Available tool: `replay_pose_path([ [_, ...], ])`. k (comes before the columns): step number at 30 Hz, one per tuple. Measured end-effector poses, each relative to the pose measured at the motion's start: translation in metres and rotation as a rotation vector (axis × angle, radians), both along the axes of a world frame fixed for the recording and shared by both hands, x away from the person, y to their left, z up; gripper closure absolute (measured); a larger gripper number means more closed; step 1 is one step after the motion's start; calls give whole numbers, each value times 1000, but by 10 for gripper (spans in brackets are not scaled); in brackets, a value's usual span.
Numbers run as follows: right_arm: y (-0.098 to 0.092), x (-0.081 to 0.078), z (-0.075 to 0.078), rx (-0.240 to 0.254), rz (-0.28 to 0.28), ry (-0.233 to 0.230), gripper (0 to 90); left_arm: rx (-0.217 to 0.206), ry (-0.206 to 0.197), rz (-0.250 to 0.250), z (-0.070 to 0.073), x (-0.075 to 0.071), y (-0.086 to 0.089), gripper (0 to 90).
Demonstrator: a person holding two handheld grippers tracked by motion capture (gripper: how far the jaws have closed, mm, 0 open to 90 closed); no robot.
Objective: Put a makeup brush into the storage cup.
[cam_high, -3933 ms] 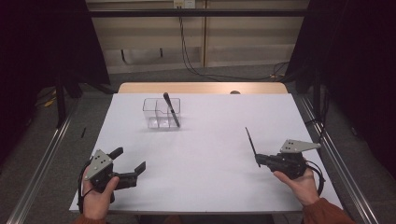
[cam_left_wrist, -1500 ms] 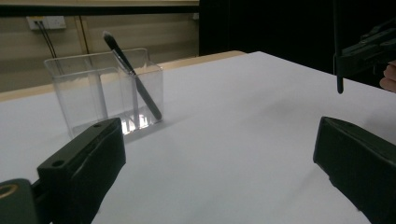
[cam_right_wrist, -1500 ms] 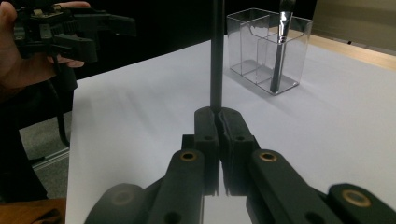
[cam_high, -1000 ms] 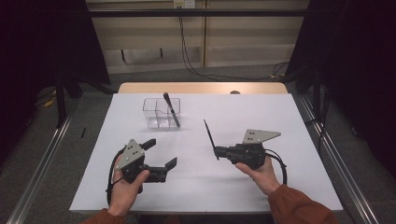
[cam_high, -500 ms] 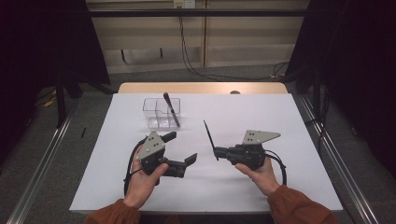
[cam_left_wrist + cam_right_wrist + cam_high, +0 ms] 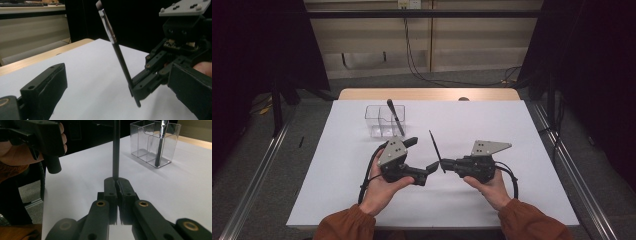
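While right claw point(image 6: 443, 165) pinches a thin black brush point(image 6: 435, 149) | left claw point(image 6: 422, 157) gapes empty, seemingly just beside it.

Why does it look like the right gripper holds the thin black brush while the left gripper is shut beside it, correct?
Not quite: the left gripper is open, as the left gripper view shows. The right gripper does hold the thin black brush.

A matt black brush point(image 6: 435, 148), a glossy clear plastic organiser point(image 6: 384, 120), and a smooth white table cover point(image 6: 522, 145).

White table point(image 6: 512, 200) (clear organizer point(image 6: 384, 121) on it)
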State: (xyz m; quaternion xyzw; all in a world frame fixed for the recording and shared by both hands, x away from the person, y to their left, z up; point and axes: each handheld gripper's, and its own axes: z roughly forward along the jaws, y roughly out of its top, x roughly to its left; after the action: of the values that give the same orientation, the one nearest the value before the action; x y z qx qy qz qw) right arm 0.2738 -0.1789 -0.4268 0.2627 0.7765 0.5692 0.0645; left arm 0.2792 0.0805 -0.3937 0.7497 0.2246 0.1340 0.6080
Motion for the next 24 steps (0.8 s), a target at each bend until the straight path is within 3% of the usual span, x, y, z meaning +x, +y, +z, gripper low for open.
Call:
replay_pose_path([
  [4,-1,0,0,0,-4,-1,870,-15,-5,-7,2,4,-6,46],
  [9,-1,0,0,3,0,3,870,19,-18,-28,1,2,-17,84],
  [11,-1,0,0,5,-4,3,870,18,-23,-40,1,1,-20,141],
  [16,-3,0,0,8,-7,3,870,-1,6,-16,4,5,-25,244],
  [18,-3,-1,0,8,-9,3,870,10,24,0,6,5,-25,339],
  [20,-4,-1,0,5,-11,4,870,2,24,5,6,3,-25,374],
  [21,-4,-1,-1,6,-11,3,869,3,21,10,6,2,-25,435],
  [24,-5,-2,-1,7,-11,3,870,-14,27,4,6,1,-24,474],
])
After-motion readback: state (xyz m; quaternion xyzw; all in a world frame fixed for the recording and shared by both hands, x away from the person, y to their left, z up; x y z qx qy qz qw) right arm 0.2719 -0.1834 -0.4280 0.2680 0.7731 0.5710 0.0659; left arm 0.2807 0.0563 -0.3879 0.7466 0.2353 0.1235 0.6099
